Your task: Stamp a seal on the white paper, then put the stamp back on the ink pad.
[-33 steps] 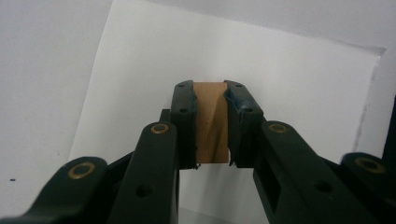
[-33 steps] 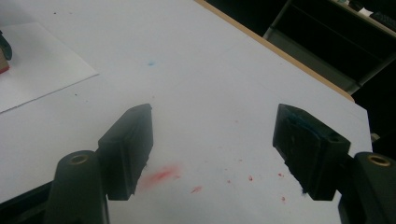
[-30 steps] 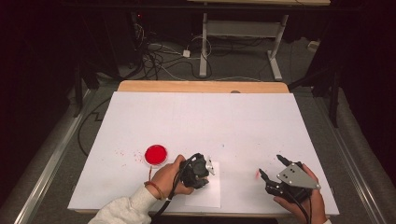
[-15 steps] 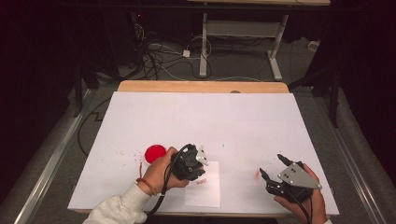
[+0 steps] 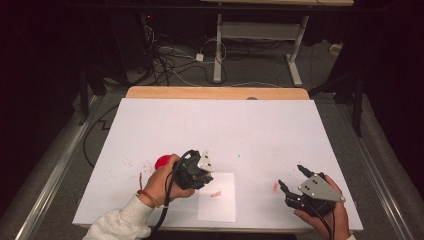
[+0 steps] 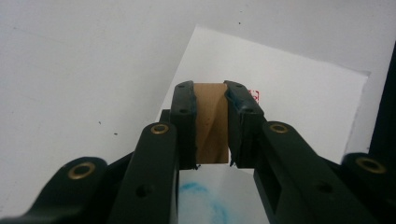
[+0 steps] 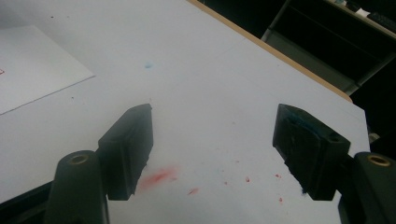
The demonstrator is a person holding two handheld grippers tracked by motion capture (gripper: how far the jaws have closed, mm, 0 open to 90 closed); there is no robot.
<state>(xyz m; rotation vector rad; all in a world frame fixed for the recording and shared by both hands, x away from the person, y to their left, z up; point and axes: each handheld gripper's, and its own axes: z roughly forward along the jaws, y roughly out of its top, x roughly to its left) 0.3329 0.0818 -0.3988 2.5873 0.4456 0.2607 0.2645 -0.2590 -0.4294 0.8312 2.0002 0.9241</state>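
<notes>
Stamp point(image 6: 212, 122), a wooden block pinched in my left gripper point(image 5: 196, 170), has lifted off the paper point(image 5: 217, 200), leaving a red mark point(image 5: 216, 194) (printing done); right gripper point(image 5: 295, 184) idles spread beside the paper.

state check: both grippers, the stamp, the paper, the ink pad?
left gripper: shut on wooden stamp, above the paper.
wooden stamp: clamped between the fingers, lifted off the sheet.
paper sheet: flat on the table, one red stamp mark on it.
red ink pad: on the table, partly hidden behind the left hand.
right gripper: open, empty, low over the table.
</notes>
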